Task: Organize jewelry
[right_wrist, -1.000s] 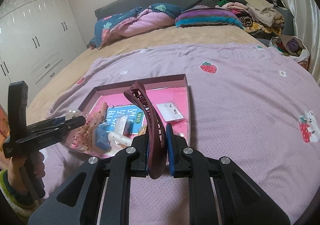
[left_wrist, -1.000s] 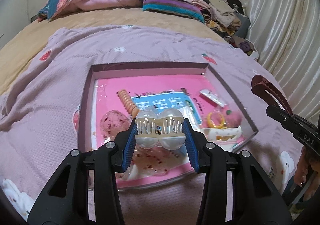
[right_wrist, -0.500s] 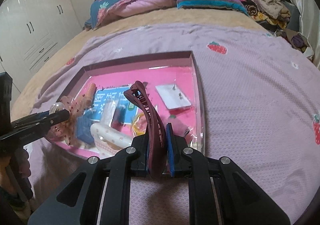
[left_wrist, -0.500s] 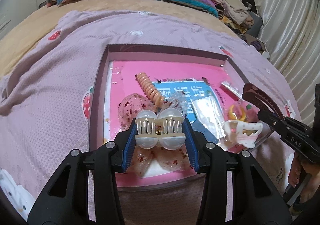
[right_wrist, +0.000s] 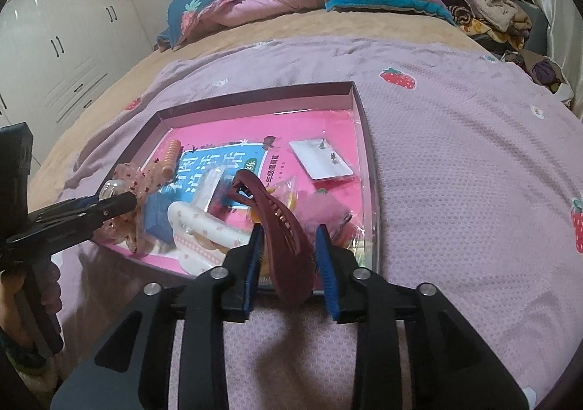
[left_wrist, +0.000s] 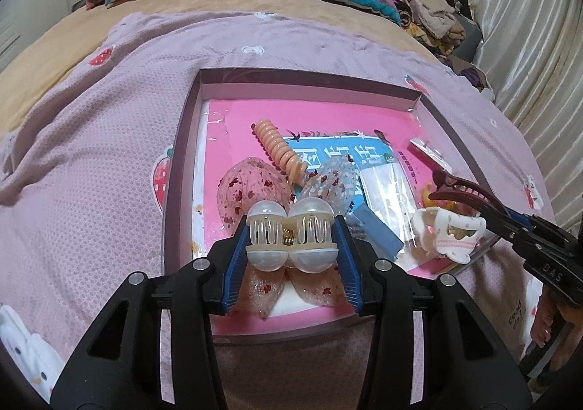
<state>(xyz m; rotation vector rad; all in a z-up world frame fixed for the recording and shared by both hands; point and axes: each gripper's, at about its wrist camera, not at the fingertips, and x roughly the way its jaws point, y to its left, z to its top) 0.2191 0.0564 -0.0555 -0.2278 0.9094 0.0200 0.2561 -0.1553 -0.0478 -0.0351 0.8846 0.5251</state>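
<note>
Right gripper [right_wrist: 289, 251] was opening, dropping the maroon clip [right_wrist: 280, 227] into the tray [right_wrist: 359, 125]; left gripper [left_wrist: 289, 240] clenched the pearl clip [left_wrist: 289, 240], due next.

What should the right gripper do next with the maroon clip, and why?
Probably finish opening and back off. The right gripper's jaws are opening, the maroon hair clip sits loose between them, tilted over the tray's near corner, so it should drop in among the other pieces.
</note>
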